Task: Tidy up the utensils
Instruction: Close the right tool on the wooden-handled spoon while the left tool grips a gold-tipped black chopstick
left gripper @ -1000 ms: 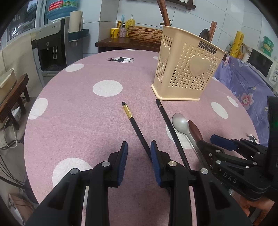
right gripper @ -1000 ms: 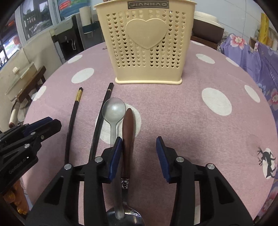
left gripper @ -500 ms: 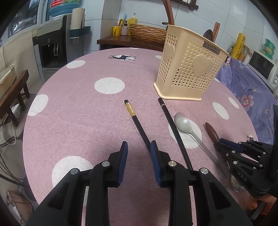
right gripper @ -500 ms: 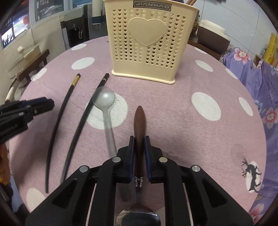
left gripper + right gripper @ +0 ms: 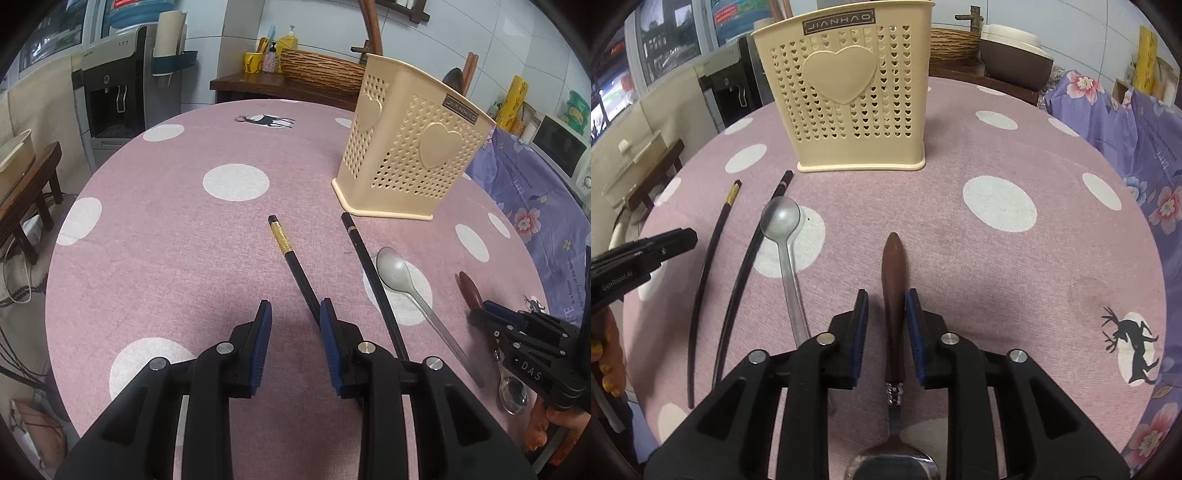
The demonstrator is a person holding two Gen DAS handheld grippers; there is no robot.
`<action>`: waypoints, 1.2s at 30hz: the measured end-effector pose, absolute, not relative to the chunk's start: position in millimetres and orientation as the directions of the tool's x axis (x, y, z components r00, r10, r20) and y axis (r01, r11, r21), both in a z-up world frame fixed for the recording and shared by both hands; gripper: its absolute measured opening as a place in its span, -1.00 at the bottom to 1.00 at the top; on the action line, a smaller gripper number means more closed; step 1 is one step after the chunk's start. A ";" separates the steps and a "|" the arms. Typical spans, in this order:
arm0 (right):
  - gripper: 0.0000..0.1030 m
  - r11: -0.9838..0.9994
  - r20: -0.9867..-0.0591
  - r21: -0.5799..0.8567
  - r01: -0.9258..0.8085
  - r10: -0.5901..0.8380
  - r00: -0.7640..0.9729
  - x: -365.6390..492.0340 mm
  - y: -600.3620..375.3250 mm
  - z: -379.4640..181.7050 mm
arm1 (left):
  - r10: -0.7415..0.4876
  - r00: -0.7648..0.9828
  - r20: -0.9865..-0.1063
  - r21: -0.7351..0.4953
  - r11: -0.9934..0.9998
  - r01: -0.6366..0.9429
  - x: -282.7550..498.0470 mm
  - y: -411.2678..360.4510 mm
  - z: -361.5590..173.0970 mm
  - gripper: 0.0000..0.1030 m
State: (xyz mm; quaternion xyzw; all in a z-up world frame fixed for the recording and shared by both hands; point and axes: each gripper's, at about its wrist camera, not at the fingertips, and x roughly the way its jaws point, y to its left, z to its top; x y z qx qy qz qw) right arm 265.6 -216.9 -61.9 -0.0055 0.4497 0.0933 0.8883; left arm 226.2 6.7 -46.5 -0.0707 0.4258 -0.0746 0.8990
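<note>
Your right hand-held gripper (image 5: 886, 325): jaws slightly apart and just opening, with the brown handle of a spoon (image 5: 893, 295) lying between the pads. A narrow gap shows on each side of the handle, so the pads do not press it. That spoon lies flat on the tabletop (image 5: 997, 258), handle tip pointing at the holder, steel bowl toward you under the gripper body.

Your left hand-held gripper (image 5: 295, 321): jaws apart, nothing between them. Its right pad sits just beside the near part of a chopstick.

Items on the pink, white-dotted tabletop:
- Holder (image 5: 855, 99): cream plastic, heart-shaped perforations, raised heart on the front, upright at the far side. A wooden handle shows above its rim in the left wrist view.
- Chopstick, gold band (image 5: 291, 258): black, flat, its banded end pointing away from you, left of the others.
- Chopstick, plain (image 5: 369, 273): black, flat, its far end close to the holder's base; near apart from the first, roughly alongside it.
- Steel spoon (image 5: 783, 236): flat, bowl up on a white dot, just right of the plain chopstick, well left of the brown-handled spoon.

Your fingers show at the edge of each view, behind the opposite gripper.
</note>
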 end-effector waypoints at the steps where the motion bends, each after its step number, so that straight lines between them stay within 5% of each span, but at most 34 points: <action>1: -0.52 0.983 -0.799 0.075 -0.166 0.159 0.580 268.6 -216.3 -62.1 | -0.194 0.624 -0.757 -0.194 0.979 0.070 227.6 7.8 -46.8 -0.45; 23: -0.68 0.987 -0.806 0.007 -0.163 0.102 0.584 281.8 -205.5 -63.2 | -0.129 0.593 -0.795 -0.119 0.991 0.057 280.5 -15.9 -55.6 -0.43; 31: -0.68 0.987 -0.806 0.011 -0.161 0.104 0.583 282.3 -206.8 -63.2 | -0.048 0.608 -0.793 -0.020 0.998 0.052 290.3 -28.2 -56.9 -0.77; 36: -0.68 0.987 -0.806 0.013 -0.159 0.104 0.582 282.3 -207.5 -63.6 | -0.036 0.615 -0.788 -0.005 0.999 0.053 288.5 -28.9 -56.7 -0.79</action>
